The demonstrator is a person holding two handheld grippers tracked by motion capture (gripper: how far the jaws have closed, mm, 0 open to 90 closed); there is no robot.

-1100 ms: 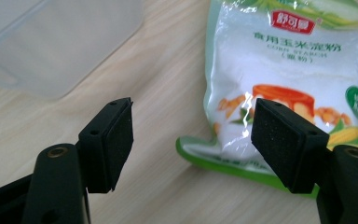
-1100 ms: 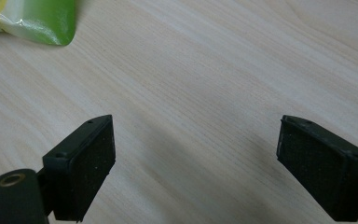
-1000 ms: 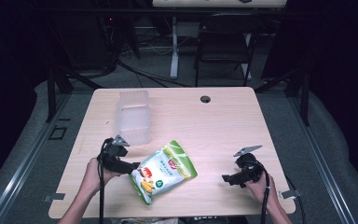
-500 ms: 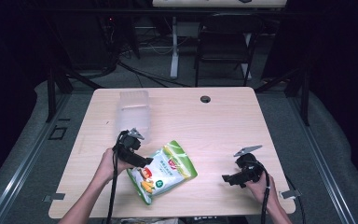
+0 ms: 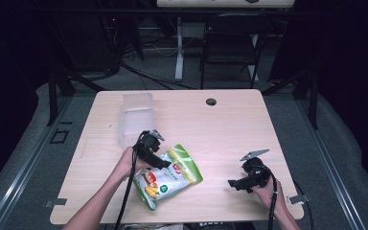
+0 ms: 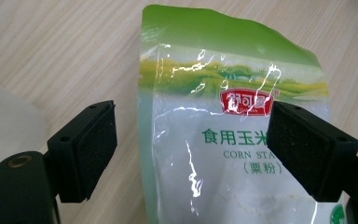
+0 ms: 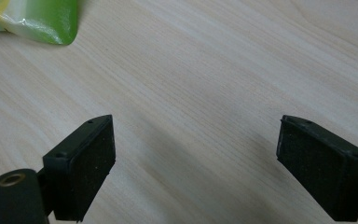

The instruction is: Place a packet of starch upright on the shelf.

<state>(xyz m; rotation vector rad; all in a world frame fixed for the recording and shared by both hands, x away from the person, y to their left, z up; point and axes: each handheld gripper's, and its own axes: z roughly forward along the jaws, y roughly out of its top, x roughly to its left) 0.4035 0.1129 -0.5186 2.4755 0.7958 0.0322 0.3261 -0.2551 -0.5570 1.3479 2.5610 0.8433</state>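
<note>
Two claws, both gaping: my right gripper [image 5: 235, 184] waits over bare table [image 5: 230, 124], and my left gripper [image 6: 191, 140] has just been spreading wider, poised over the top of the corn starch bag [image 6: 233, 140] lying flat near me. Next, I judge, pinch that edge. Beyond it stands the plastic box [image 5: 135, 117].

table: pale wooden table [image 5: 230, 124] | back left: clear plastic tub [image 5: 135, 117] | front, left of middle: green-and-white corn starch pouch [image 5: 167, 177], lying flat, just before the tub | back edge, middle: round black cable hole [image 5: 211, 101]
</note>
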